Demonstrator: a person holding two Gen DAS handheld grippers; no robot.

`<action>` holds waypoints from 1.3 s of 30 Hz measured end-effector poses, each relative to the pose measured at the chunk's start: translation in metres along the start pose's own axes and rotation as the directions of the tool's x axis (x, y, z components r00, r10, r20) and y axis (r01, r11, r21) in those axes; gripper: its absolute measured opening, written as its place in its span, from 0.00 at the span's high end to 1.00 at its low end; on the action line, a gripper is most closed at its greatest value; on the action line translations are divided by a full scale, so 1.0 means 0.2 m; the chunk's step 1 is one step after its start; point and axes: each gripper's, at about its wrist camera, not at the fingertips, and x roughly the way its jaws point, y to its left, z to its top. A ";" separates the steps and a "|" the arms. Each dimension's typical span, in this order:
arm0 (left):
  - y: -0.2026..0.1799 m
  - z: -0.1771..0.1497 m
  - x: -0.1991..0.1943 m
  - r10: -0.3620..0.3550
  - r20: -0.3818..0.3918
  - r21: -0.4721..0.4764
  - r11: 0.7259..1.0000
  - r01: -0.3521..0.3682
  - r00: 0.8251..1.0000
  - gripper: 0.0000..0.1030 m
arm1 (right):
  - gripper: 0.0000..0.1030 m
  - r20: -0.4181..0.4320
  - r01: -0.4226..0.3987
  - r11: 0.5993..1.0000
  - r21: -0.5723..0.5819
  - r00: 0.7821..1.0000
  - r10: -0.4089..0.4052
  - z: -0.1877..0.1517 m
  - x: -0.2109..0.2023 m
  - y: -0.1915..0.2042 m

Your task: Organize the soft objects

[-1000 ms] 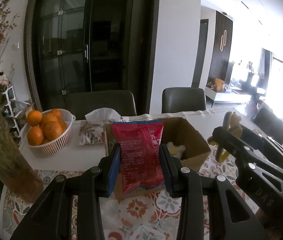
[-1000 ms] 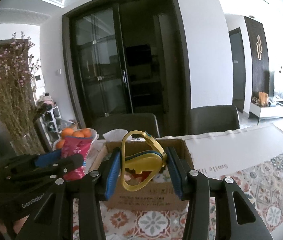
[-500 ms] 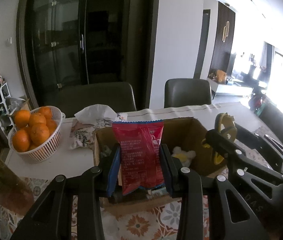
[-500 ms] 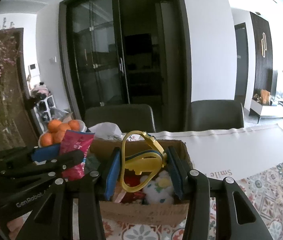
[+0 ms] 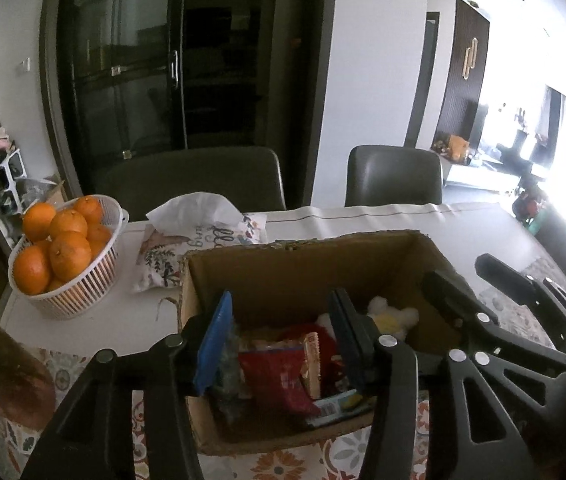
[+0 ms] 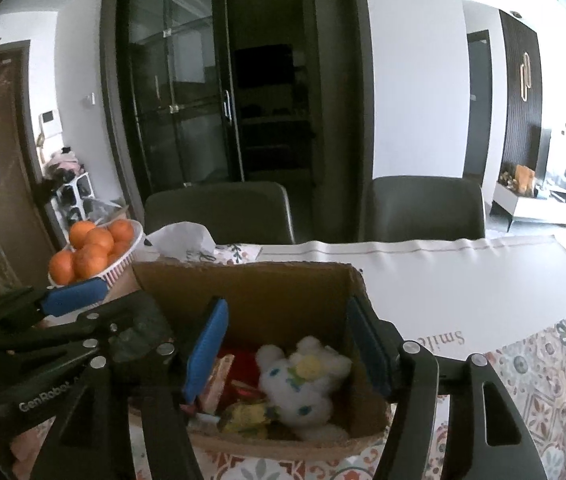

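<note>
Hovering over cardboard box [image 5: 283, 276]: left gripper [image 5: 279, 316] & right gripper [image 6: 287, 328], jaws opening, nothing between pads. Red snack bag [image 5: 275, 376] lying inside box, long axis running toward near wall. White plush toy [image 6: 303, 384] in box too, head toward far wall.

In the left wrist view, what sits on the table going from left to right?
Basket of oranges → tissue pack → cardboard box → other claw, its jaws opening with nothing between them.
</note>
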 end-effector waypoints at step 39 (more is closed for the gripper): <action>-0.10 -0.46 -1.25 0.145 0.219 -0.013 0.989 -0.146 0.965 0.29 | 0.38 0.111 -0.046 0.999 0.018 0.993 0.044 -0.23 -1.10 0.12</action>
